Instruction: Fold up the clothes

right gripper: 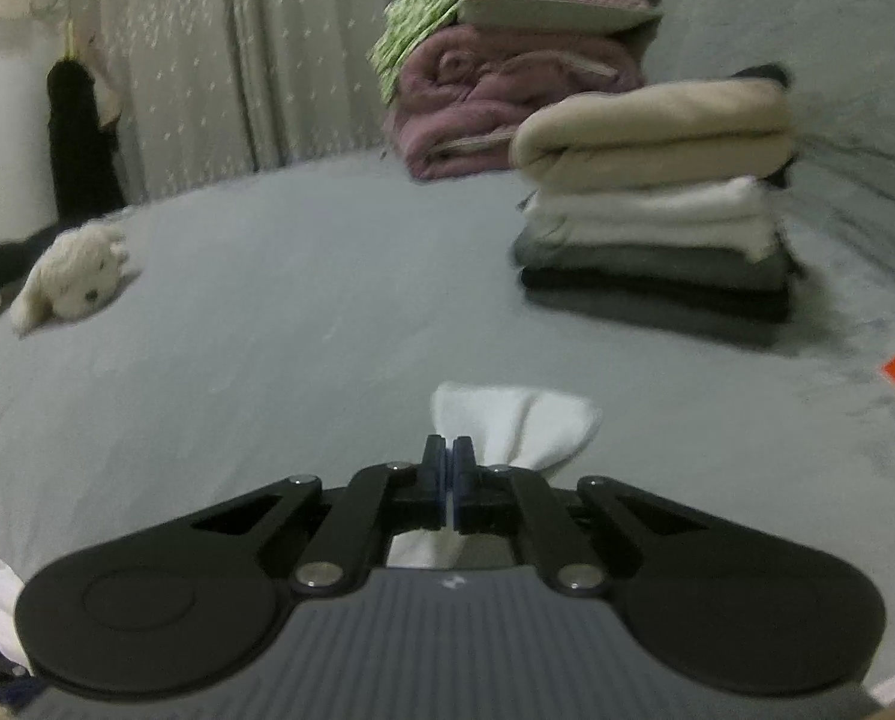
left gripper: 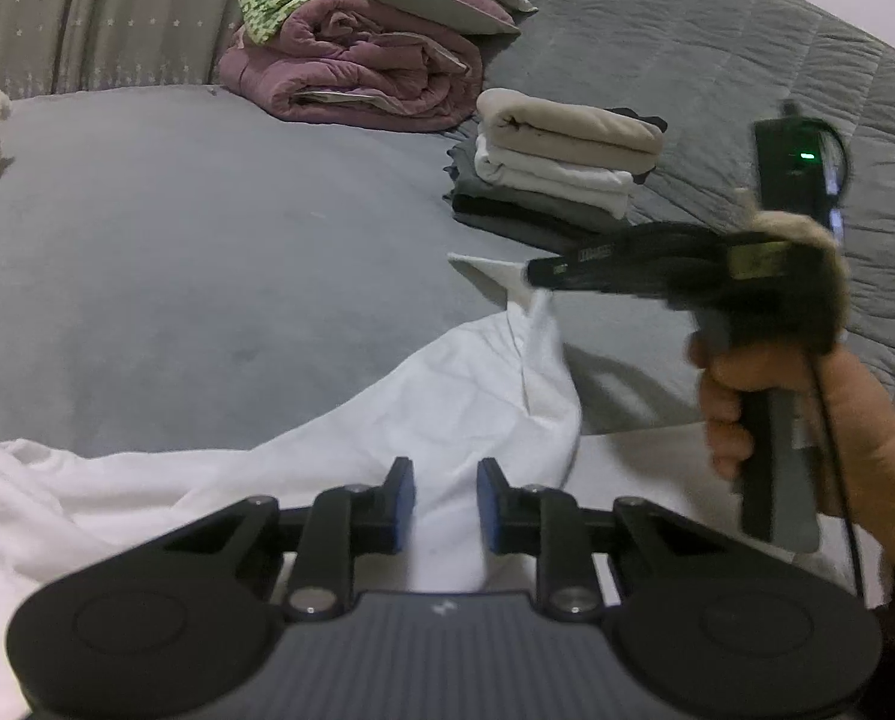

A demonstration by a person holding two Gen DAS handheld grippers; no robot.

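Observation:
A white garment (left gripper: 435, 396) lies rumpled on the grey bed (left gripper: 177, 276). My left gripper (left gripper: 446, 483) is open, its blue pads (left gripper: 405, 492) either side of a fold of the white cloth. My right gripper (right gripper: 449, 462) is shut on a corner of the white garment (right gripper: 519, 426) and holds it above the bed. In the left wrist view the right gripper (left gripper: 534, 276) shows from the side at the right, lifting that corner.
A stack of folded clothes (left gripper: 561, 168), beige on top, sits at the back right and shows in the right wrist view (right gripper: 657, 204). A rolled purple quilt (left gripper: 357, 66) with green cloth lies behind. A plush toy (right gripper: 75, 276) lies at left.

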